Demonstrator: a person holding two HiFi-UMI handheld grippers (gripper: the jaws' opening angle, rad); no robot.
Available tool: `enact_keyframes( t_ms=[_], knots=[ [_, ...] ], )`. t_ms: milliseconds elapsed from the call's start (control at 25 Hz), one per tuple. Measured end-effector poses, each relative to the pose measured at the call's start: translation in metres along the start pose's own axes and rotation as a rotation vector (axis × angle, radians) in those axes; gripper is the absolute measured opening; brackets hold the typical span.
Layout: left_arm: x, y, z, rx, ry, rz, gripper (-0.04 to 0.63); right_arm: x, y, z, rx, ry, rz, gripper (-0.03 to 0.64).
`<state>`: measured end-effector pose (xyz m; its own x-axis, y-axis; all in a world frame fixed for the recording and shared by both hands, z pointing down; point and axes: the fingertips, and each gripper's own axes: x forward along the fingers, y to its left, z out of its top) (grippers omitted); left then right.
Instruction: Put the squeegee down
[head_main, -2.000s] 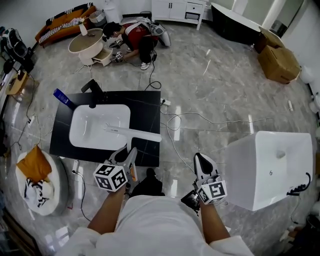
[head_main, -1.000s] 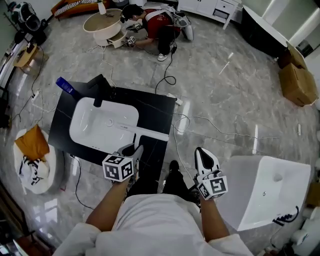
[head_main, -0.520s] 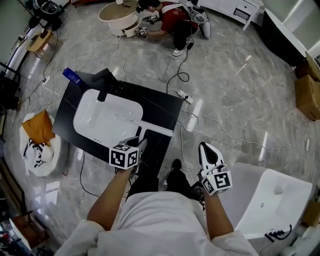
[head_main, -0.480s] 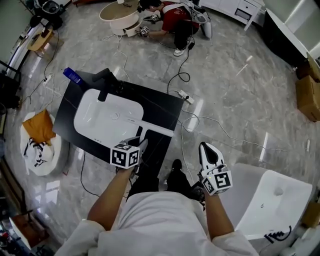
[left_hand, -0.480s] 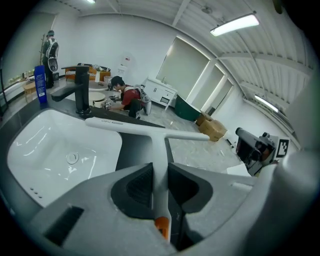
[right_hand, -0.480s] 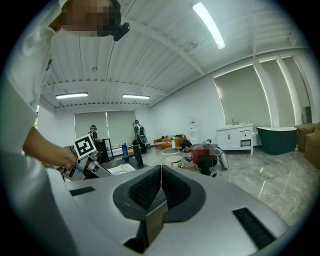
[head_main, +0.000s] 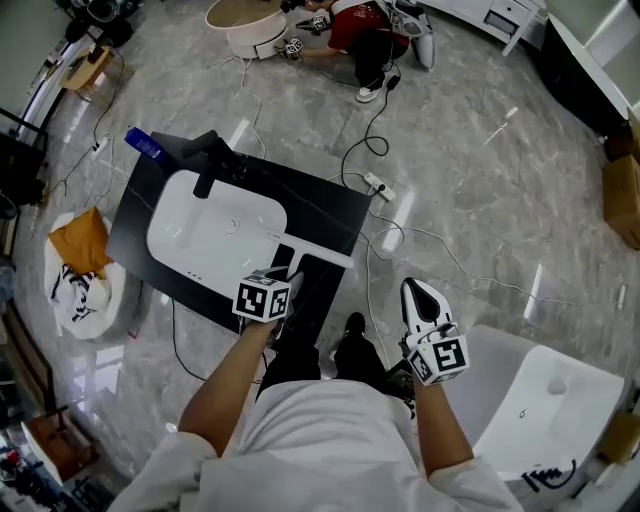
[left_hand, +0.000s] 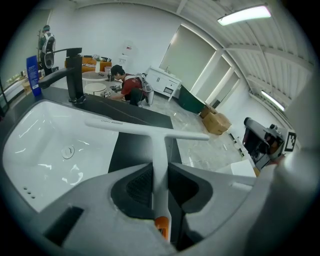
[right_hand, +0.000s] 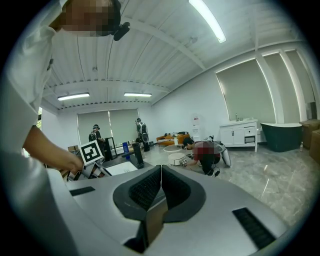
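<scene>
1. Black counter (head_main: 330, 215) at left: carries white basin (head_main: 200, 240), with black tap (head_main: 212, 160) at far rim.
2. Left gripper (head_main: 288, 288): clamps both jaws on handle of white squeegee (left_hand: 159, 150); holds blade across basin's right rim, over counter. Contact between blade and counter not determinable.
3. Right gripper (head_main: 420, 297): shows jaws pressed together, nothing between them; hangs clear of counter, beside white tub (head_main: 490, 380).

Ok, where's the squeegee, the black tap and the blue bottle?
squeegee (left_hand: 159, 150): left gripper view, on its white handle.
black tap (left_hand: 75, 77): left gripper view, on its upright body.
blue bottle (head_main: 146, 144): head view, on the middle of the bottle.
</scene>
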<state>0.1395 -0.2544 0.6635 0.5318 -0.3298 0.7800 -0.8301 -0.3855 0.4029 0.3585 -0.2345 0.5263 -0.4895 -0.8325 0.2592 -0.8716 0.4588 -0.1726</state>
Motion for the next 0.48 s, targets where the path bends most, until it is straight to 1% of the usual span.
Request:
enact_keyframes(
  t_ms=[240,480],
  knots=[
    [0.020,0.004,-0.005,-0.032,0.038,0.006,0.083,0.004,-0.010,-0.007,0.010,0.014,0.004,0.015],
    [0.035,0.002,-0.008,-0.028,0.068,0.020,0.083,0.005,-0.017,-0.010,0.021,0.017,0.010,0.015]
  ],
)
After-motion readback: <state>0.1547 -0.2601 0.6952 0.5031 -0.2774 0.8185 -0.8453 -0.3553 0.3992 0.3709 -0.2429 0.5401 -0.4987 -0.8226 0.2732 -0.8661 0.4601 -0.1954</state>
